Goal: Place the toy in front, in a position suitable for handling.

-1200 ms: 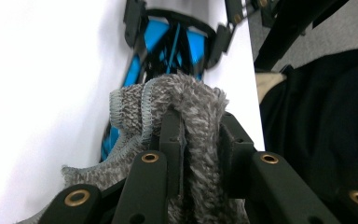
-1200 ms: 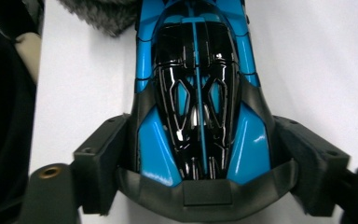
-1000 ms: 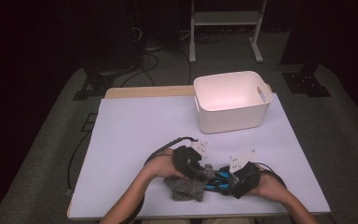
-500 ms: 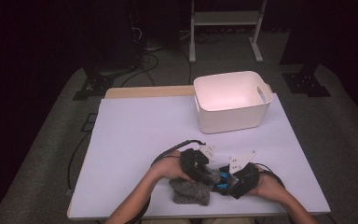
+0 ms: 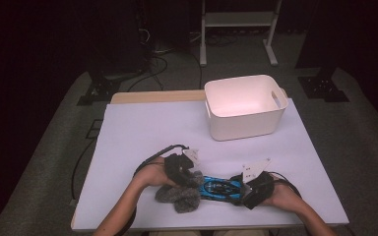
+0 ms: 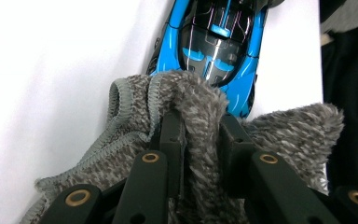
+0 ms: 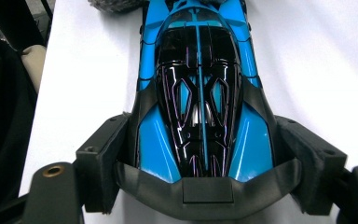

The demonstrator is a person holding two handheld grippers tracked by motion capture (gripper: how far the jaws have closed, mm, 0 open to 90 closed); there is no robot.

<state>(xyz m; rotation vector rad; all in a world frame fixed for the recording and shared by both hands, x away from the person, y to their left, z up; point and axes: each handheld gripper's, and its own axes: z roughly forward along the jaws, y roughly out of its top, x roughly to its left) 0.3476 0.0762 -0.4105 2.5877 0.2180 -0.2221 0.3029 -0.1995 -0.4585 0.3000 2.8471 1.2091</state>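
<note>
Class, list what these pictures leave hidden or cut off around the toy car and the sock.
1. Toy car: left gripper view, one end under the sock, other end cut by the top edge.
2. Car wheels: right gripper view, hidden beneath the body and right tongs.
3. Bin floor: high view, washed out.

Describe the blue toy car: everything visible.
The blue toy car is glossy, plastic-looking, with a black canopy and a dark grey rear wing. It lies upright near the table's front edge. The right gripper clamps its tail, fingers on both flanks. At its nose lies the grey fuzzy sock, pinched by the left gripper.
</note>
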